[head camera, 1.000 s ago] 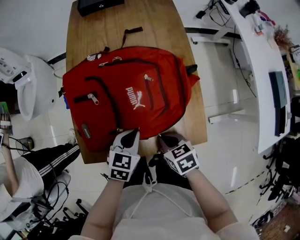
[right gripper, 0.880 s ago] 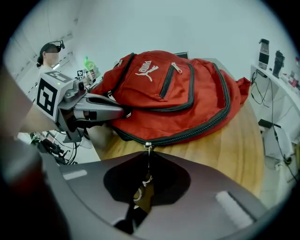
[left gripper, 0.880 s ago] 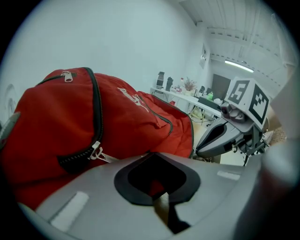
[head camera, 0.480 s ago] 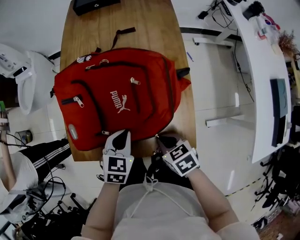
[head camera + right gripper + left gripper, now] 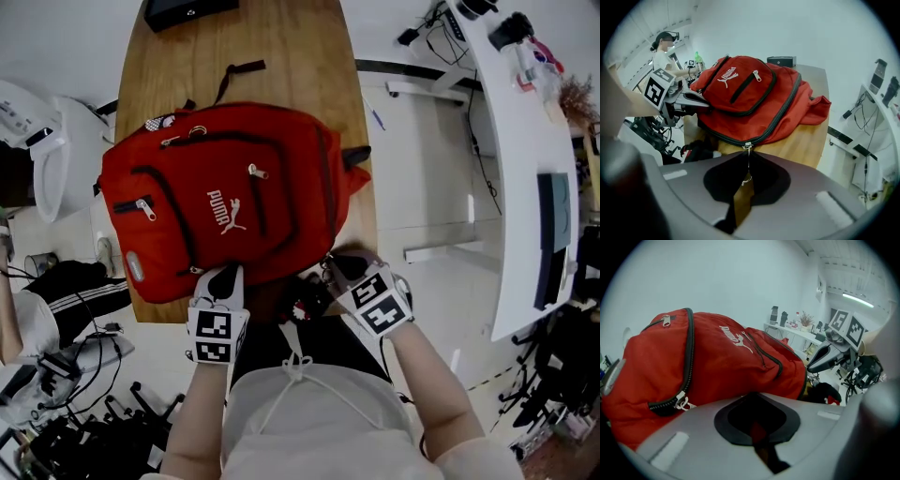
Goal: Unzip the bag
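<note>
- The red bag (image 5: 225,206) lay flat on the wooden table (image 5: 281,56), logo side up. Its lower edge reached the table's near edge, just in front of us.
- Our left gripper (image 5: 228,275) sat at the bag's near edge, to the left. Its jaws were closed on a fold of the red fabric, which showed in the narrow slit between them.
- Our right gripper (image 5: 334,266) was at the near edge too, further right and apart from the left one. Its jaws were pressed almost together on the thin zipper pull (image 5: 748,165).
- That pull ran from the jaws up to the slider (image 5: 748,146), which sat on the main zipper (image 5: 780,112) where the bag met the table edge.
- From the slider, the black zipper track curved up around the bag's right side. We could not tell whether the stretch on the slider's other side was parted.
- The front pocket zippers (image 5: 253,172) lay shut on top of the bag.
- A black box (image 5: 187,11) stood at the table's far end, well apart from the bag.
- Another person (image 5: 663,55) stood in the background beyond the table.
</note>
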